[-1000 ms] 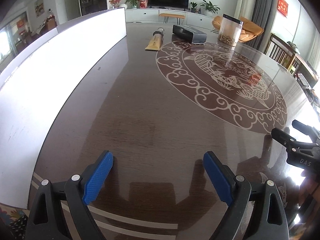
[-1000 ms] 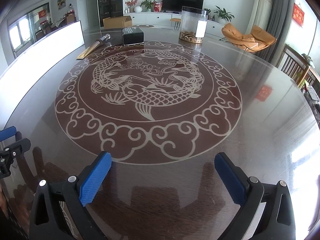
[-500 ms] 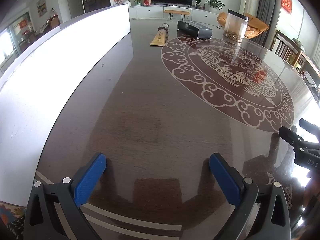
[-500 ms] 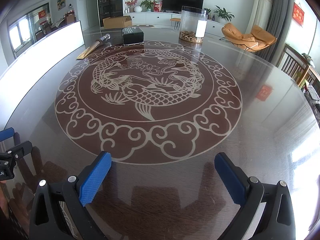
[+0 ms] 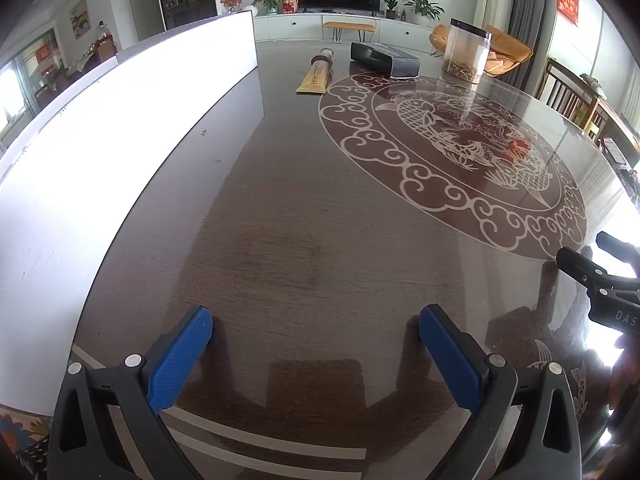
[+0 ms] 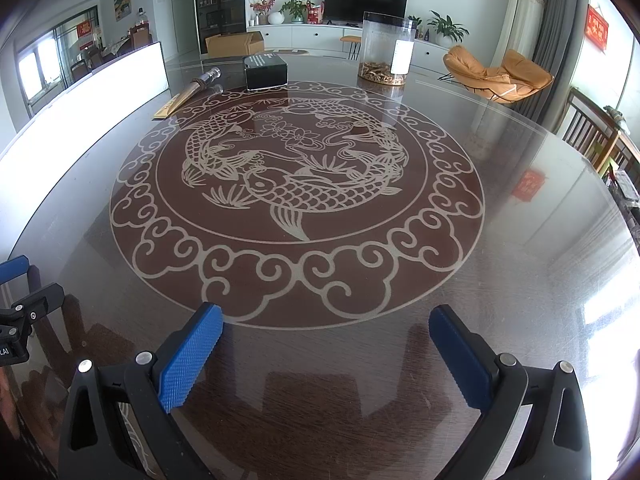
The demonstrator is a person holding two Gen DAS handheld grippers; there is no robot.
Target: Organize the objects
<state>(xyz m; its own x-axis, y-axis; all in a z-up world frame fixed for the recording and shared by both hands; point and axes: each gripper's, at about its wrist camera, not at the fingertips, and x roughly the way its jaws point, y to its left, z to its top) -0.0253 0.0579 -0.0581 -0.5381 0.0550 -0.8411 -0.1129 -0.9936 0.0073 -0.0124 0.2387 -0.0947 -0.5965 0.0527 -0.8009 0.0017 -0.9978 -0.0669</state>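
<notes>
left claw (image 5: 314, 354) now spread full, empty | right claw (image 6: 326, 346) released, empty | tube (image 5: 316, 76), box (image 5: 384, 60), jar (image 5: 466, 52) far at 12 on desk (image 5: 300, 220) | nothing picked yet

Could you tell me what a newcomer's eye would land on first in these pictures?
Most likely the pale koi medallion inlaid across the middle of the dark round table. Next, along the far edge, the gold tube, black box and clear jar. Both blue-padded claws, left claw and right claw, are open and empty nearby.
</notes>
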